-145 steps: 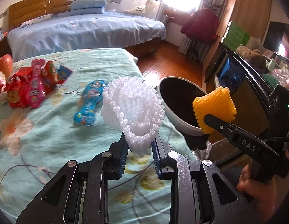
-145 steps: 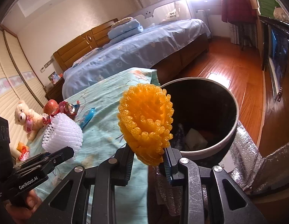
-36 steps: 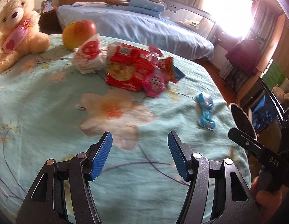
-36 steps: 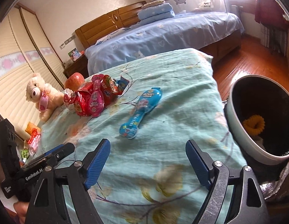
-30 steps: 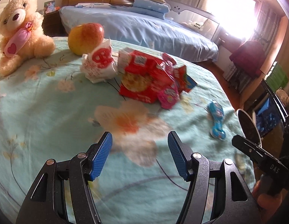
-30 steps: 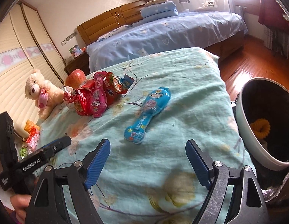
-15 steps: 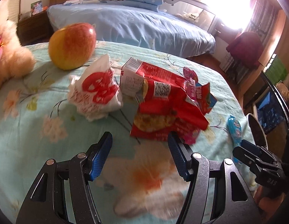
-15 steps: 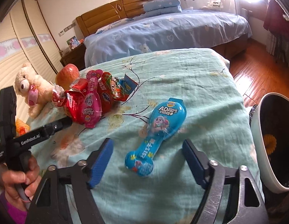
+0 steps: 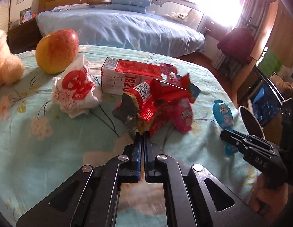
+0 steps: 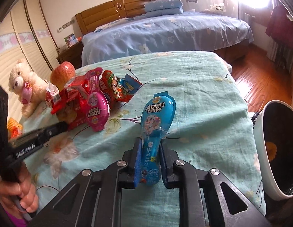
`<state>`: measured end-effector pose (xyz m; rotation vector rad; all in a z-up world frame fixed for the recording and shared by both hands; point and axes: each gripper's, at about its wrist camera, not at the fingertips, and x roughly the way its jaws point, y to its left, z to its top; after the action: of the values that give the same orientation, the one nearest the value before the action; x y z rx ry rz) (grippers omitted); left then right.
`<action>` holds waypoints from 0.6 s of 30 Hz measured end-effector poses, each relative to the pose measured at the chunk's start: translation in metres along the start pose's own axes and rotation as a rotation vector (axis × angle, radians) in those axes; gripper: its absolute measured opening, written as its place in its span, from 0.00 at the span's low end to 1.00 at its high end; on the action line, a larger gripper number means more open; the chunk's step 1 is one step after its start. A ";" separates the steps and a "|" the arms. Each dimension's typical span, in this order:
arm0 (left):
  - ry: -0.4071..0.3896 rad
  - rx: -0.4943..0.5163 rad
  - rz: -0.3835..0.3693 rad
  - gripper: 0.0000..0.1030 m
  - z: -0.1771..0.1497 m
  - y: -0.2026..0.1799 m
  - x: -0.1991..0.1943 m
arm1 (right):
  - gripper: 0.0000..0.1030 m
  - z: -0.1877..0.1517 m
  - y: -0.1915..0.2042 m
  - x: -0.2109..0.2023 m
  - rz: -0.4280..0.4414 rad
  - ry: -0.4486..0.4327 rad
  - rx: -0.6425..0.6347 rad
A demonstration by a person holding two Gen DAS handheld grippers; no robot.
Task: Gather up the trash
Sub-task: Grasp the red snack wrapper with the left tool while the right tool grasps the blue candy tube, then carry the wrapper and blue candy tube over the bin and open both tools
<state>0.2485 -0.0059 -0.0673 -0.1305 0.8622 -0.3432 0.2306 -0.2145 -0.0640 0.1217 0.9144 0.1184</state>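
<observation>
My left gripper (image 9: pixel 142 135) is shut on the near edge of a torn red snack wrapper (image 9: pixel 146 102) in a pile of wrappers on the teal bedspread. My right gripper (image 10: pixel 149 147) is shut on the narrow end of a blue spoon-shaped candy pack (image 10: pixel 157 117), which also shows in the left wrist view (image 9: pixel 223 116). A pink candy pack (image 10: pixel 96 111), a red carton (image 9: pixel 127 77) and a crumpled white and red bag (image 9: pixel 76 89) lie in the pile. The white trash bin (image 10: pixel 273 147) stands at the right with an orange foam net (image 10: pixel 270 150) inside.
A red and yellow apple (image 9: pixel 56 51) and a teddy bear (image 10: pixel 25 83) sit at the left of the bedspread (image 10: pixel 193 87). A blue bed (image 10: pixel 165 32) stands behind. Wooden floor (image 10: pixel 260 83) lies to the right of the bed's edge.
Both grippers went from open to shut. The left moved forward and closed on the red wrapper. The right moved in and closed on the blue candy pack.
</observation>
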 end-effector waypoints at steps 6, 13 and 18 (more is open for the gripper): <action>-0.025 -0.025 -0.019 0.01 -0.017 -0.010 -0.022 | 0.16 -0.005 -0.002 -0.016 0.036 -0.029 0.008; -0.037 -0.019 -0.057 0.01 -0.031 -0.035 -0.036 | 0.16 -0.015 -0.018 -0.035 0.054 -0.042 0.045; -0.037 -0.024 -0.092 0.01 -0.035 -0.052 -0.039 | 0.16 -0.021 -0.029 -0.049 0.052 -0.057 0.060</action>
<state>0.1853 -0.0401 -0.0489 -0.1990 0.8257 -0.4151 0.1859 -0.2498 -0.0427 0.2038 0.8585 0.1351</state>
